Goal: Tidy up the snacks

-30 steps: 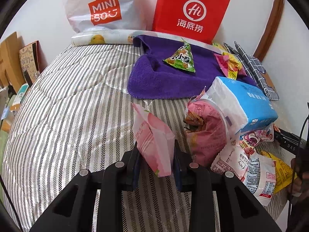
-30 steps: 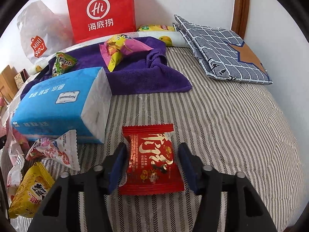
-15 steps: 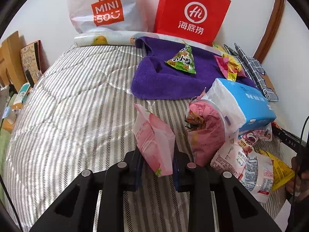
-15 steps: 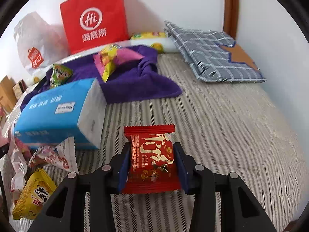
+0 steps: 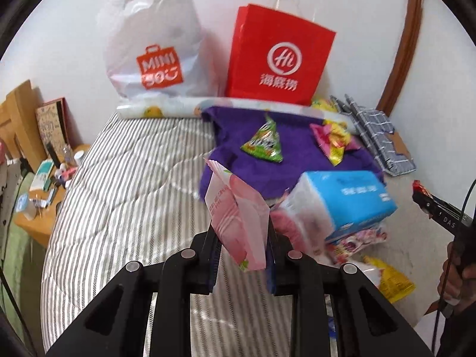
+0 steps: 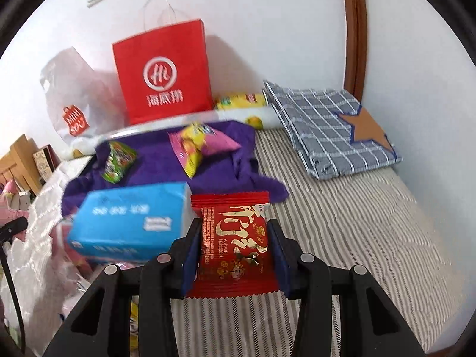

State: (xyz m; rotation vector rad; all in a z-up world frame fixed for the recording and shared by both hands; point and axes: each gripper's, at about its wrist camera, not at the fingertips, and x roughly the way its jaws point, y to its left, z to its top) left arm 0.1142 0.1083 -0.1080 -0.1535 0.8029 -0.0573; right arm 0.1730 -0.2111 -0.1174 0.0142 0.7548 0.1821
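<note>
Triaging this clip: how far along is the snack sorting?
Early. Done: a green triangular packet and a pink-yellow packet lie on the purple towel. In hand: left gripper grips a pink peach-print packet; right gripper grips a red foil packet. Left: the loose packets heaped beside the blue tissue pack.

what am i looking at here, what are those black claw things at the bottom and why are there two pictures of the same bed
Those claws are handheld two-finger grippers, one in each of a person's hands. Each carries a wide-angle camera looking along its fingers, which is why you get two views of one bed.

In the left camera's picture, the left gripper is clamped on a pink packet. In the right one, the right gripper is clamped on a red packet.

On the striped bedspread lie a purple towel carrying a green snack and a pink-and-yellow snack, plus a blue tissue pack. A red paper bag stands against the wall.
</note>
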